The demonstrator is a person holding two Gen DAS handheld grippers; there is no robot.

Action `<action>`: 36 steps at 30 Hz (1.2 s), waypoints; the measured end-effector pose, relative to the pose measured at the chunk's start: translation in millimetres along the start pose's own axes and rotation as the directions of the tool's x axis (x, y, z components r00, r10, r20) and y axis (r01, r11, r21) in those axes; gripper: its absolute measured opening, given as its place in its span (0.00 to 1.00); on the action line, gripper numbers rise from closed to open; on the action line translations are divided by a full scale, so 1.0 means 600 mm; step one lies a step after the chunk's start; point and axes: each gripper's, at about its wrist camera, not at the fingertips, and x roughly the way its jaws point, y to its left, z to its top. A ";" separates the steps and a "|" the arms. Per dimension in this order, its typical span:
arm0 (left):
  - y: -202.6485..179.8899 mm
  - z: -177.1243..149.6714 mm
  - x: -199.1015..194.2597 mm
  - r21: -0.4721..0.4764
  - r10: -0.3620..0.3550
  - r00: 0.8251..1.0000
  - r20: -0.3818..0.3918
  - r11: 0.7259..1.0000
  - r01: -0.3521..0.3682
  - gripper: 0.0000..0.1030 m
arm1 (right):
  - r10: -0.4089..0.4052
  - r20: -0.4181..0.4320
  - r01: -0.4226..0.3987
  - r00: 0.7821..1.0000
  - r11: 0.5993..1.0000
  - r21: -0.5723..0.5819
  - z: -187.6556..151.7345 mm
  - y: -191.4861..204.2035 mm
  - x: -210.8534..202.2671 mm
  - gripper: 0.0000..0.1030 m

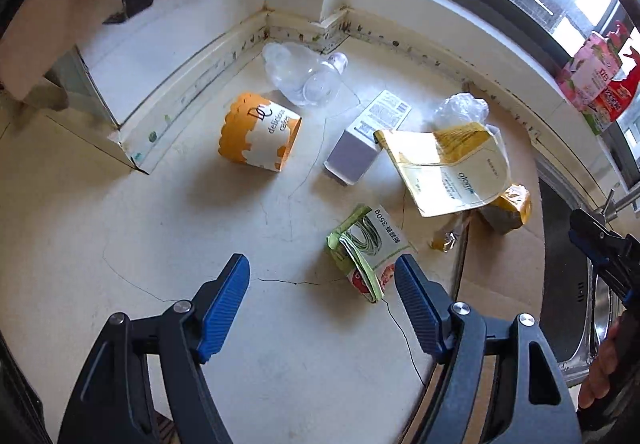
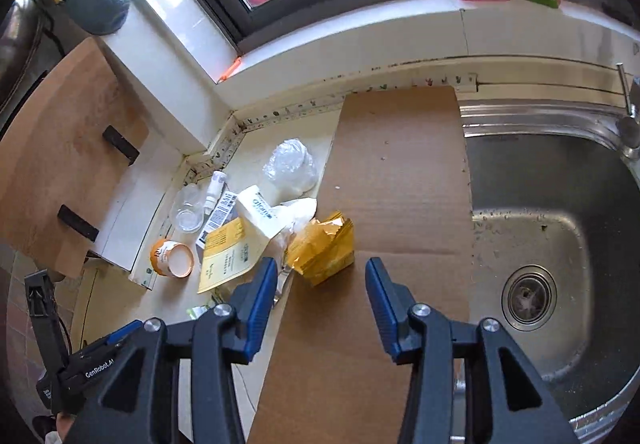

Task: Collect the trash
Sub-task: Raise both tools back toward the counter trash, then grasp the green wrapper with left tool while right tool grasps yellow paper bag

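My left hand-held gripper [image 1: 322, 292] hangs over the cream worktop [image 1: 132, 244] with its blue fingers spread wide and nothing between them. Just ahead, touching the inner edge of its right finger, lies a folded green food packet [image 1: 366, 252]. Further ahead sit an orange-and-white paper cup [image 1: 258, 134] on its side, a white carton [image 1: 366, 142], a crushed clear bottle [image 1: 306, 74] near the wall corner, and a yellow pouch [image 1: 448, 164] leaning over the carton. Bare worktop stretches to that gripper's left, as far as the raised wall trim. My right hand-held gripper [image 2: 322, 290] is also wide open and holds nothing, tilted down over a cardboard sheet [image 2: 400, 172] that runs forward to the back wall. A crumpled yellow wrapper [image 2: 324, 248] rests on the cardboard's left edge, just ahead of the left finger. The steel sink [image 2: 560, 212] drops away directly to this gripper's right, bordering the cardboard. A white plastic bag [image 2: 290, 168] lies further ahead on the left.
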 end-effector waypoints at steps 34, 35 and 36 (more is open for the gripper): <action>-0.035 0.012 0.096 -0.067 -0.033 0.995 -0.092 0.997 0.027 0.08 | 0.180 -0.166 -0.172 0.970 0.983 0.061 0.014 -0.021 0.130 0.34; -0.034 0.011 0.088 -0.065 -0.032 0.996 -0.086 0.998 0.027 0.07 | 0.177 -0.164 -0.170 0.970 0.984 0.059 0.012 -0.020 0.127 0.34; -0.027 0.014 0.083 -0.065 -0.033 0.996 -0.080 0.998 0.027 0.07 | 0.176 -0.160 -0.169 0.971 0.984 0.056 0.009 -0.018 0.122 0.33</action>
